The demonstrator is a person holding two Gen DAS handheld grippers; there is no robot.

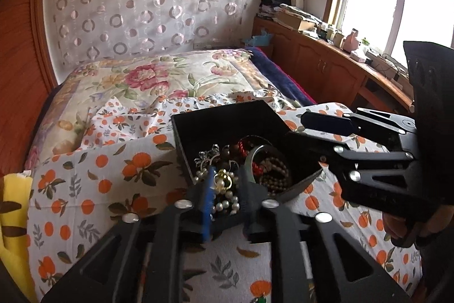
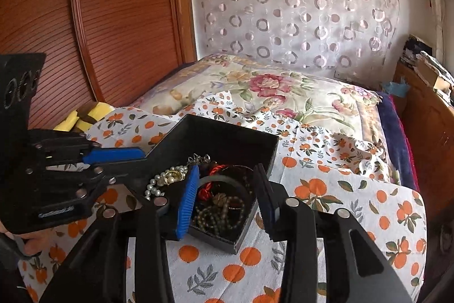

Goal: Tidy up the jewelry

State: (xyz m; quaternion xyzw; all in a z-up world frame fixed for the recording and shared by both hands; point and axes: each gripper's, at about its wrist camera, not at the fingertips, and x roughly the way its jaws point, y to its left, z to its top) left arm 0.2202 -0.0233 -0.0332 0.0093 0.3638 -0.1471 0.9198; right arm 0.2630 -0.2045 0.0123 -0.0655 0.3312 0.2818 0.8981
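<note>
Step in hand, my read: sorting inside the black box (image 2: pixel 227 138), picking one piece out of the tangle.

Box sits on the orange-print sheet (image 2: pixel 326 198), lower centre of both views, jewelry heaped in its near half.

My left gripper (image 1: pixel 225 189): jaws a narrow gap apart, straddling the pearl strand (image 1: pixel 227 205) and a gold ring (image 1: pixel 222 178). Can't tell if the pads actually press on anything.

My right gripper (image 2: pixel 227 189): jaws clearly apart, nothing clamped, poised over the brown bead strand (image 2: pixel 224 210) and the red cord (image 2: pixel 205 189).

Next move needs one piece isolated and pinched at a free loop; strands overlap, so neighbours will likely drag along.

Count: one box, two grippers, one pearl strand, one gold ring, one grey bangle (image 1: pixel 256 154), brown beads at least one strand, rest too tangled.
</note>
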